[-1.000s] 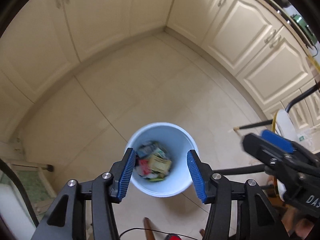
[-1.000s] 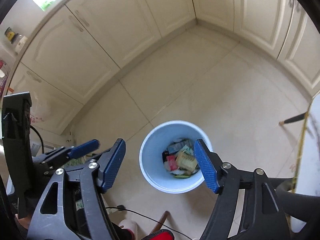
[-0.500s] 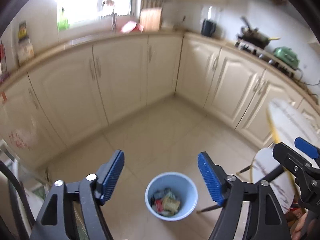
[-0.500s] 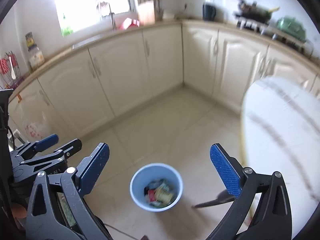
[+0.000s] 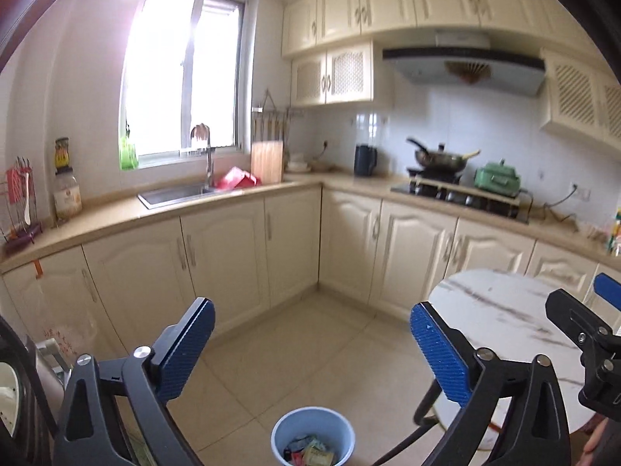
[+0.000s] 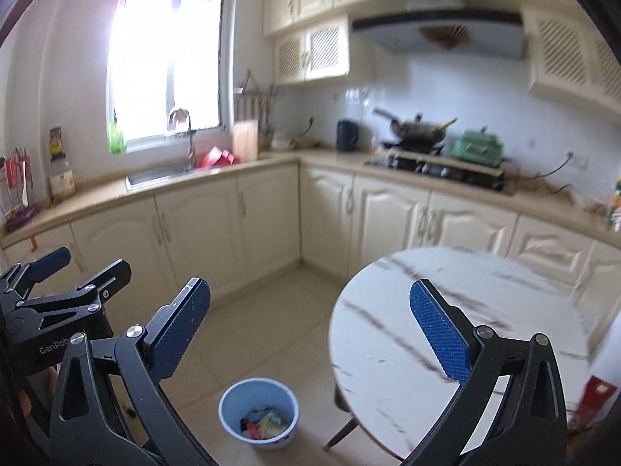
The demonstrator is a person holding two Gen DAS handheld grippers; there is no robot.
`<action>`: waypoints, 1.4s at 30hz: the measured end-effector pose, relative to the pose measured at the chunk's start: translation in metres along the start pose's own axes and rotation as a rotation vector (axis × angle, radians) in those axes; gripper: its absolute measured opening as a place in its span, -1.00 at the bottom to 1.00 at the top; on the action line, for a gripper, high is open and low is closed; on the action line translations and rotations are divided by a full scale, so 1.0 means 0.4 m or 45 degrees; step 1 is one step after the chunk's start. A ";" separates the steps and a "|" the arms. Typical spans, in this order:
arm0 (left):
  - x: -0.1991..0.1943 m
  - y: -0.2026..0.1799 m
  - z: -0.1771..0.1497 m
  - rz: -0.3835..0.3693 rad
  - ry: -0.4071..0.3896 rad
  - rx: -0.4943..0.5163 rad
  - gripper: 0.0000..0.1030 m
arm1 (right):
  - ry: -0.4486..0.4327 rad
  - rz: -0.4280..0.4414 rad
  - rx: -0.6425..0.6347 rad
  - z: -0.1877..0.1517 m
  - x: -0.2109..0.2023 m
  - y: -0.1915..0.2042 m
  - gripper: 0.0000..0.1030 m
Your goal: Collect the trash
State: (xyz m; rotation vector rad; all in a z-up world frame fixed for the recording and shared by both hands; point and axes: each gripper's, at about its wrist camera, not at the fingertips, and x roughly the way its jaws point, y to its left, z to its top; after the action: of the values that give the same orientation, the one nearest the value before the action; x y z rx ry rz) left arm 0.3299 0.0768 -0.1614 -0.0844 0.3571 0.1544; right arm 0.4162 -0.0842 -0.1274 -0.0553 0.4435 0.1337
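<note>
A light blue trash bin [image 5: 313, 441] stands on the tiled floor, holding several crumpled wrappers; it also shows in the right wrist view [image 6: 259, 412]. My left gripper [image 5: 312, 349] is open and empty, held high above the bin. My right gripper [image 6: 310, 334] is open and empty, raised beside a round white marble table [image 6: 446, 334]. The right gripper's tip shows at the right edge of the left wrist view [image 5: 582, 334]. The left gripper shows at the left edge of the right wrist view [image 6: 58, 310].
Cream cabinets [image 5: 233, 264] run along an L-shaped counter with a sink [image 5: 174, 194], a kettle [image 5: 365, 160] and a stove with a wok [image 5: 438, 157]. The marble table also shows in the left wrist view [image 5: 504, 310]. A red box [image 6: 595, 392] sits at the table's right edge.
Both grippers have tilted up and risen from directly over the bin; the view now takes in the whole kitchen. Both jaws have spread wider. The bin now lies low in both views.
</note>
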 end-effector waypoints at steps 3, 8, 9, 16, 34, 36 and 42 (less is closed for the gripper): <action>-0.140 -0.019 -0.072 -0.028 -0.045 0.021 0.98 | -0.060 -0.044 -0.013 0.020 -0.094 0.001 1.00; -0.345 -0.019 -0.117 -0.052 -0.165 0.052 0.99 | -0.159 -0.084 -0.030 0.037 -0.230 0.006 1.00; -0.403 -0.009 -0.137 -0.066 -0.194 0.048 0.99 | -0.180 -0.100 -0.032 0.041 -0.250 0.008 1.00; -0.546 0.053 -0.238 -0.115 -0.304 0.042 0.99 | -0.282 -0.138 -0.024 0.056 -0.352 0.013 1.00; -0.598 0.072 -0.269 -0.120 -0.357 0.067 0.99 | -0.345 -0.175 -0.015 0.052 -0.411 0.013 1.00; -0.589 0.070 -0.255 -0.121 -0.352 0.064 0.99 | -0.344 -0.174 -0.014 0.053 -0.411 0.009 1.00; -0.575 0.065 -0.223 -0.124 -0.346 0.066 0.99 | -0.339 -0.174 -0.012 0.054 -0.411 0.006 1.00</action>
State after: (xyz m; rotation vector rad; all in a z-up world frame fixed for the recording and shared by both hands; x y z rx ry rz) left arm 0.0823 0.0614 -0.1648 -0.0287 0.0853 0.0585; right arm 0.2777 -0.0994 -0.0372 -0.0760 0.1722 0.0076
